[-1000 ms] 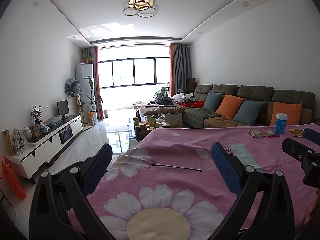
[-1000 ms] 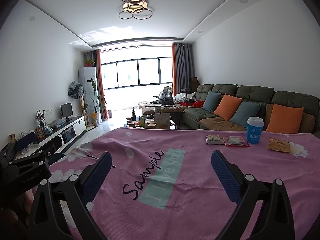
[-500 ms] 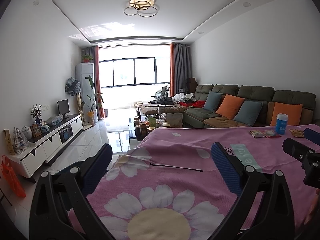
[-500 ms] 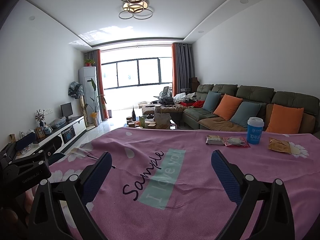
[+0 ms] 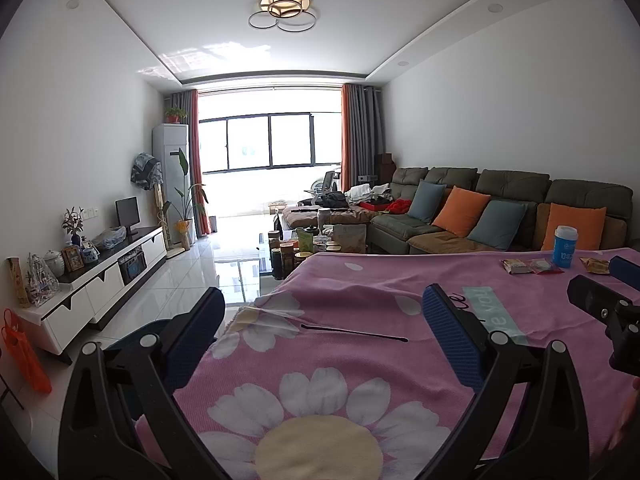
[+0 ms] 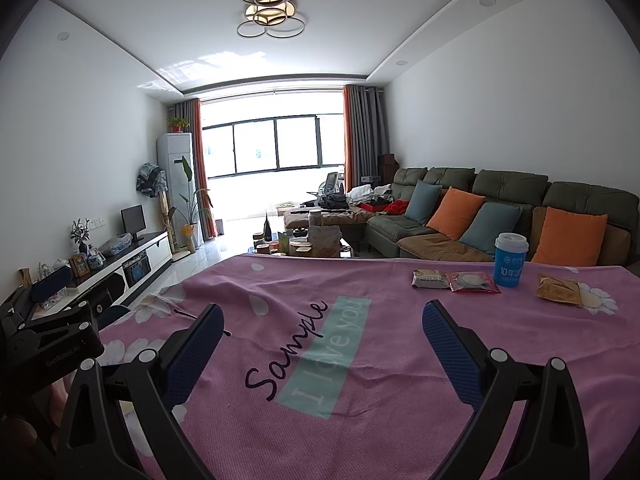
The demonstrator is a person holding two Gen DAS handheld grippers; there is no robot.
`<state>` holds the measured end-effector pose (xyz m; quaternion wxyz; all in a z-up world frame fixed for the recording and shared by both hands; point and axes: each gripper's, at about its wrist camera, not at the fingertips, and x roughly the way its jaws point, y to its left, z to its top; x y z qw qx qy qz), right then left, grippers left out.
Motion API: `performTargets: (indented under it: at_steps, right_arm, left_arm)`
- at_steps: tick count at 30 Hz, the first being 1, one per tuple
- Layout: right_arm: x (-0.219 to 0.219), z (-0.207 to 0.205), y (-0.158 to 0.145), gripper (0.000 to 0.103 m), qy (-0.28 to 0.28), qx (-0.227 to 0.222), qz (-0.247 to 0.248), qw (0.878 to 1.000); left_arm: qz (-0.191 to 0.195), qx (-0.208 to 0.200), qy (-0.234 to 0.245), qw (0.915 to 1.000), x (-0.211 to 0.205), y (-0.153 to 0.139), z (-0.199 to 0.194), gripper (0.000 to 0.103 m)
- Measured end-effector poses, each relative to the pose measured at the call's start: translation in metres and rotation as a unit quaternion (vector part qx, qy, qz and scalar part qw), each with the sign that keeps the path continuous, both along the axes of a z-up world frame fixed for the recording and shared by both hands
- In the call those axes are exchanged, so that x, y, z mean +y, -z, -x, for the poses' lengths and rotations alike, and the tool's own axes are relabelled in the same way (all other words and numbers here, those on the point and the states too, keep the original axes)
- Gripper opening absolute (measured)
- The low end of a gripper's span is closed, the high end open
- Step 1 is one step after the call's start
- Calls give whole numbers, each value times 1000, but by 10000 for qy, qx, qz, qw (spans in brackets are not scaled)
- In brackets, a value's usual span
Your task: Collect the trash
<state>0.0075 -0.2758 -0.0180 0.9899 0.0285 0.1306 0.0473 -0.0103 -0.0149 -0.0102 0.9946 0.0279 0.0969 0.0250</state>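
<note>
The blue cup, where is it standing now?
In the right wrist view the blue cup stands far right on the pink cloth, between the red packet and the brown packet.

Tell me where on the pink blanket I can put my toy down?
The bare patch lies around the teal strip, between the right tongs and the wrappers. Another lies on the big daisy near the left tongs. It is crowded at the far right: blue cup, three snack wrappers.

I am seeing a blue cup (image 6: 510, 258) standing up at the far end, a grey wrapper (image 6: 430, 279) and red wrapper (image 6: 472, 282) lying flat beside it, a brown wrapper (image 6: 559, 290) lying flat past it
</note>
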Motion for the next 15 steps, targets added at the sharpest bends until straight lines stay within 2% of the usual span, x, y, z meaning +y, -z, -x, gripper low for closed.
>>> performTargets:
  at_steps: [15]
  right_arm:
    - [0, -1, 0, 96, 0, 19, -8, 10000]
  left_arm:
    - [1, 23, -3, 10000, 1, 2, 0, 97]
